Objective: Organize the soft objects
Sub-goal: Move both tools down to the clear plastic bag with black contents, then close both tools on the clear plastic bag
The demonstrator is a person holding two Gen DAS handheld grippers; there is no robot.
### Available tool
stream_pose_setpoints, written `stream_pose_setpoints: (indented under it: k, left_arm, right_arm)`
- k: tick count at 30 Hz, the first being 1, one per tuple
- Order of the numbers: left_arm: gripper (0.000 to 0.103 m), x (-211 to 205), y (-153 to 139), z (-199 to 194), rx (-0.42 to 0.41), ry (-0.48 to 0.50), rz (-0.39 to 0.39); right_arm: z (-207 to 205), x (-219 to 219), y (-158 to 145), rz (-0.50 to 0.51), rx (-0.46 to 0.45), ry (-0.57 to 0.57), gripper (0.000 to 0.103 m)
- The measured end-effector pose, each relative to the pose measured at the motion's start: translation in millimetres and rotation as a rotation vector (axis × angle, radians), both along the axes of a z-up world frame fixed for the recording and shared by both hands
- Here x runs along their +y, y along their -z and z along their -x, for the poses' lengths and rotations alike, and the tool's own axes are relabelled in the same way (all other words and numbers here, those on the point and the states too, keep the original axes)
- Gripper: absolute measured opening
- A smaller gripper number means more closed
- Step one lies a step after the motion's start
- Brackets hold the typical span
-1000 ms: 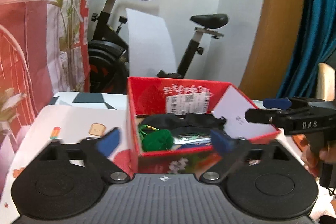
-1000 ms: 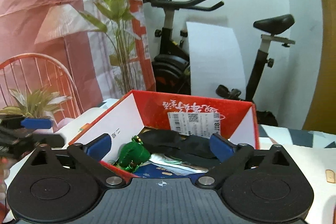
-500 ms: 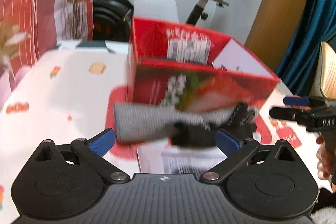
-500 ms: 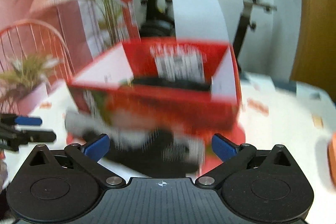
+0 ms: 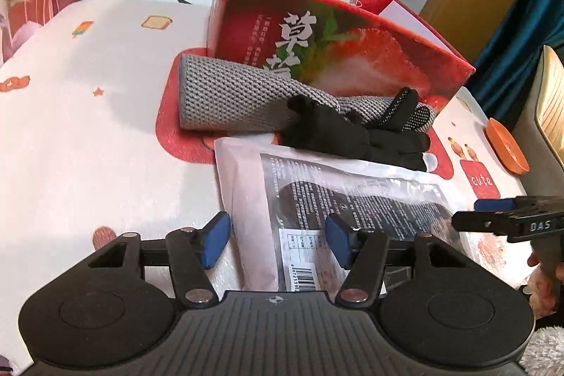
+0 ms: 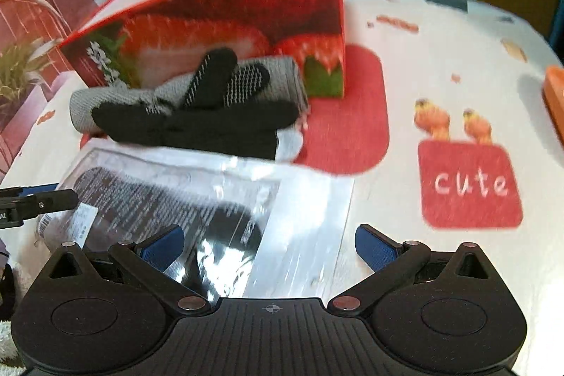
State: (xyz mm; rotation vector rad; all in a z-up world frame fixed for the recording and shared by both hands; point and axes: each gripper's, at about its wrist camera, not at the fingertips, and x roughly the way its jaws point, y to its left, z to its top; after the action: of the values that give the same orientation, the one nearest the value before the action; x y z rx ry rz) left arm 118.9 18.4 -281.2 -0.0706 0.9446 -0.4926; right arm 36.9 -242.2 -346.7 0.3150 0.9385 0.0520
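A clear plastic packet (image 5: pixel 317 185) with a dark item inside lies flat on the table, nearest to me. Behind it, black gloves (image 5: pixel 338 129) rest on a grey knitted cloth (image 5: pixel 225 97) against the red strawberry box (image 5: pixel 335 34). My left gripper (image 5: pixel 276 242) is low over the packet's near left part; its jaws are closing with the packet between them, the pads not visibly pressing. My right gripper (image 6: pixel 269 249) stands open above the packet (image 6: pixel 176 185), near its right end. Gloves (image 6: pixel 197 125) and box (image 6: pixel 218 16) lie beyond it.
The table wears a white cloth (image 5: pixel 88 115) printed with red patches and cartoons. An orange dish (image 5: pixel 506 150) sits at the far right edge. An exercise bike and a patterned curtain stand behind the table. A hand holds the right gripper's handle.
Both grippers have dropped and tilted down from looking into the box to hovering over the packet. The left jaws have narrowed. The cloth, gloves and packet lie where they were half a second ago.
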Motion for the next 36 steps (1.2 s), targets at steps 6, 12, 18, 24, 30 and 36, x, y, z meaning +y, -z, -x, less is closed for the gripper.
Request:
stream_pose_setpoints:
  k: [6,12,18,24,30,36]
  left_arm:
    - [0.057,-5,6,6,0.045,0.023,0.032]
    - [0.057,-11,8,14,0.036,0.047,0.024]
    - [0.057,-12,9,18,0.033,0.058,0.019]
    - [0.058,-12,12,18,0.039,0.059,0.025]
    - [0.058,-12,11,17,0.037,0.058,0.025]
    - [0.058,-12,11,17,0.042,0.056,0.031]
  right_arm:
    - [-7,-3,7,-0.044,0.031,0.007,0.103]
    - [-13,-4,9,-0.047,-0.002,0.004,0.103]
    - [-16,-10,11,-0.068,-0.036,-0.006,0.103]
    - [-28,-11,10,-0.079,-0.045,-0.032,0.098]
    - [-37,-7,7,-0.1,-0.055,-0.093,0.075]
    - [-42,1,0,-0.062,-0.053,-0.197,0.058]
